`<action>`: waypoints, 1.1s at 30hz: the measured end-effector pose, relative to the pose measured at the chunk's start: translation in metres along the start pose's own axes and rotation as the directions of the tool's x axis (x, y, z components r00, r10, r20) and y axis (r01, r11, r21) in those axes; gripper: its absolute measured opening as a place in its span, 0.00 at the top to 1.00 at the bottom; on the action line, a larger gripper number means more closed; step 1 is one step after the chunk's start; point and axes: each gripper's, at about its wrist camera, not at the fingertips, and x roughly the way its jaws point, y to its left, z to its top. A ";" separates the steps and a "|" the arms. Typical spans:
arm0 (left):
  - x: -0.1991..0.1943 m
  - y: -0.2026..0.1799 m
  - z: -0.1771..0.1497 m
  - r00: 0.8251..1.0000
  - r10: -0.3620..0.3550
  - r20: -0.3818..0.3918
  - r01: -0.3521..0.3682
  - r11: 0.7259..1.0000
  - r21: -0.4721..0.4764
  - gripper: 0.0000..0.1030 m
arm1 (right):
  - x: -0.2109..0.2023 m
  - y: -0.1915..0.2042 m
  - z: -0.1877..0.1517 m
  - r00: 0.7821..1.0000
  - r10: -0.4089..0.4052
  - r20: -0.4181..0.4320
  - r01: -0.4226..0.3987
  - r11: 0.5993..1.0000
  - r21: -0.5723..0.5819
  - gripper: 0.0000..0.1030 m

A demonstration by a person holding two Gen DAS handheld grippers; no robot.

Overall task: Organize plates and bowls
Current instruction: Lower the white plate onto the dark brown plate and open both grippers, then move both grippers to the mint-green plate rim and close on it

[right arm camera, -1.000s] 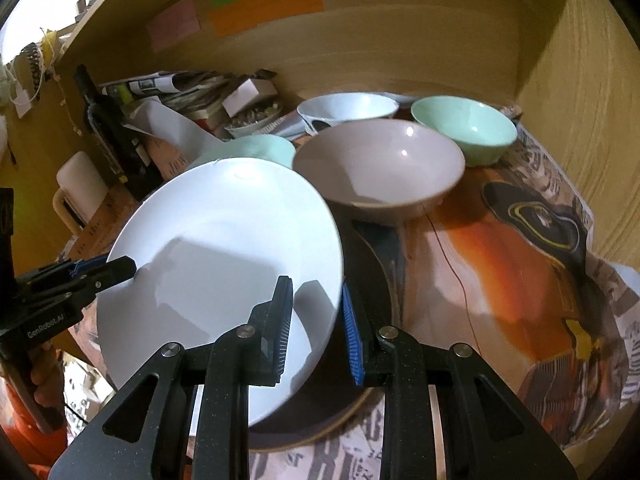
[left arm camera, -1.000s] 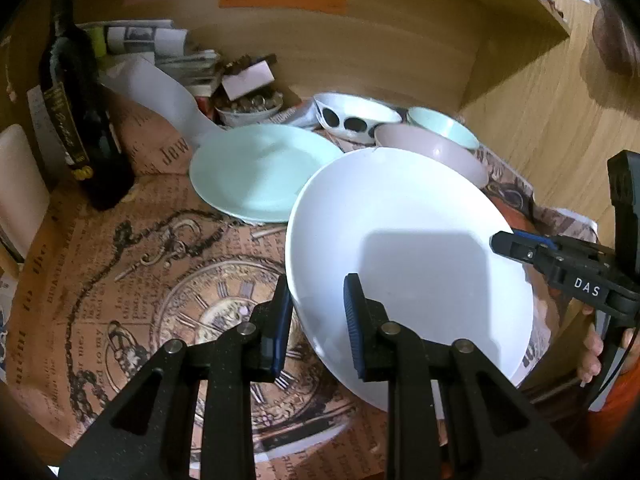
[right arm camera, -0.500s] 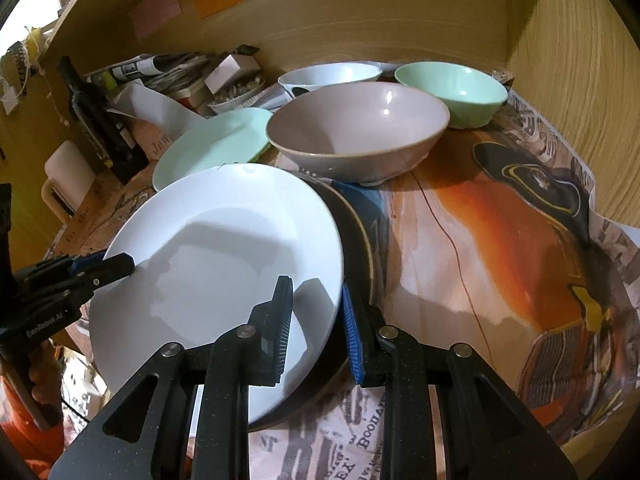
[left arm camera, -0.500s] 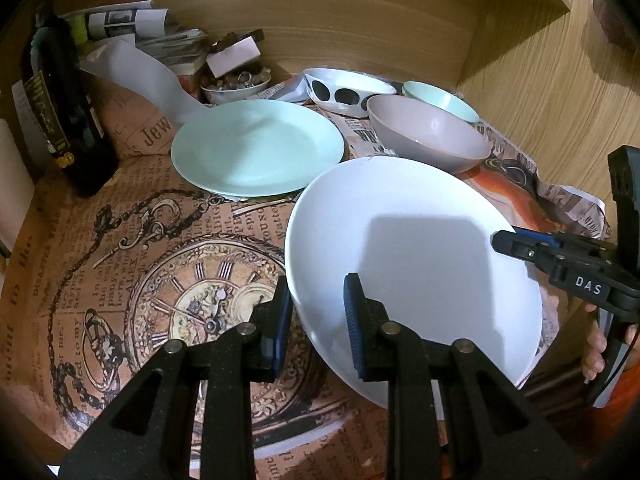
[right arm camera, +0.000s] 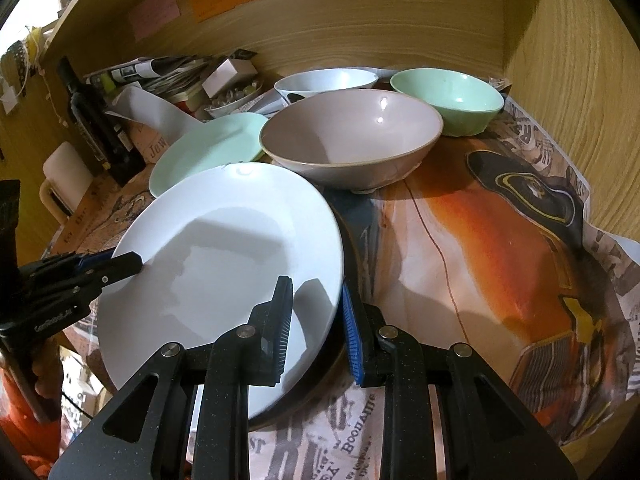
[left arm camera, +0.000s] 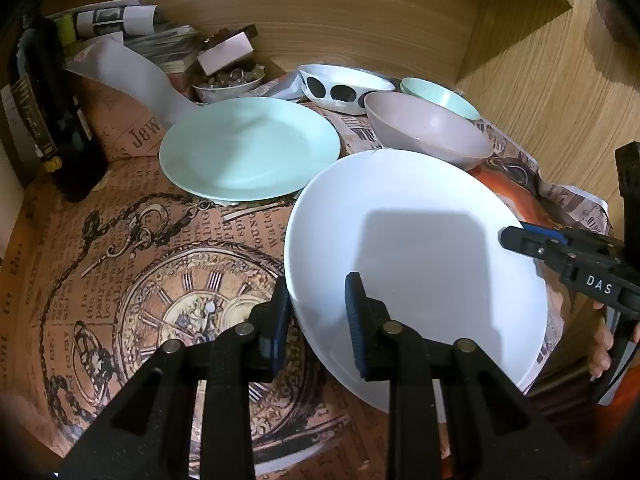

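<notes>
Both grippers hold a white plate [left arm camera: 416, 240], also in the right wrist view [right arm camera: 224, 248]. My left gripper [left arm camera: 318, 312] is shut on its left rim; my right gripper [right arm camera: 316, 312] is shut on its right rim, and shows at the right of the left wrist view [left arm camera: 516, 238]. The plate is tilted a little above the table. A mint plate [left arm camera: 248, 148] lies behind it. A beige bowl [right arm camera: 352, 136], a mint bowl [right arm camera: 448, 100] and a white bowl with black dots [left arm camera: 340, 88] stand at the back.
A dark bottle [left arm camera: 44, 112] stands at the left. Rolled papers, a small box and a dish of small items [left arm camera: 228, 80] crowd the back. Wooden walls close the back and right. A dark round mat [right arm camera: 352, 264] lies under the white plate's right edge.
The white plate, held by both grippers, has come lower and nearer the front of the table. Both grippers stay shut on its rim.
</notes>
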 end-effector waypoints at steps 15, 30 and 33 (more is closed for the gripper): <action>0.003 -0.004 0.004 1.000 0.006 -0.003 -0.006 0.998 0.057 0.67 | -0.012 0.009 0.003 0.998 -0.039 0.053 0.043 0.997 -0.071 0.78; -0.052 0.032 0.025 0.972 0.117 0.203 -0.116 0.993 -0.017 0.34 | -0.008 0.038 0.040 0.994 0.037 0.107 -0.023 0.992 -0.124 0.57; -0.053 0.051 0.030 0.963 0.160 0.215 -0.150 0.987 -0.064 0.33 | -0.002 0.046 0.053 0.993 0.056 0.108 -0.040 0.988 -0.148 0.57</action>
